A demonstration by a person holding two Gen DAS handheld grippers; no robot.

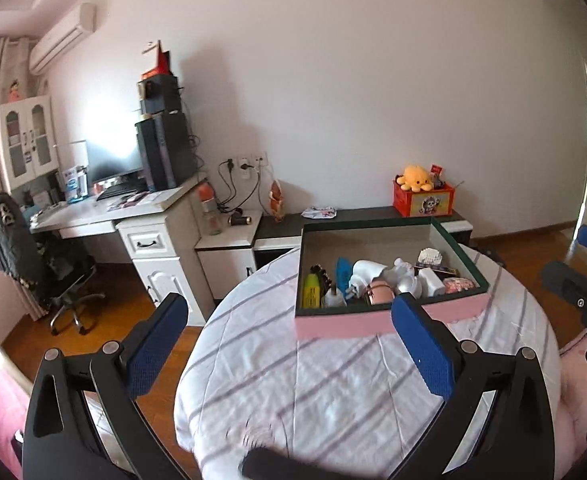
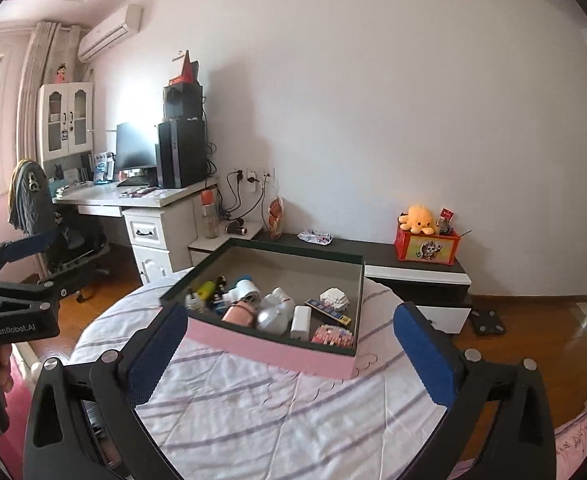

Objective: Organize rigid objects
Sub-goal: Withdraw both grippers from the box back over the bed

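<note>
A shallow pink box [image 1: 345, 326] with a dark green rim sits on a round table [image 1: 333, 392] covered in a white striped cloth. It holds several small objects: a yellow bottle [image 1: 311, 290], a white spray bottle [image 1: 367, 272], a white charger block [image 1: 431, 280], a pink cup [image 2: 238, 314] and a white brick model [image 2: 334, 299]. The box also shows in the right wrist view [image 2: 273, 350]. My left gripper [image 1: 289, 344] is open and empty, in front of the box. My right gripper [image 2: 287, 354] is open and empty, just short of the box's near wall.
A white desk [image 1: 93, 212] with a monitor and computer tower stands at the left, with an office chair [image 1: 33, 264] beside it. A low dark cabinet [image 2: 393, 258] along the wall carries a red box with an orange plush [image 2: 415, 220]. Wooden floor surrounds the table.
</note>
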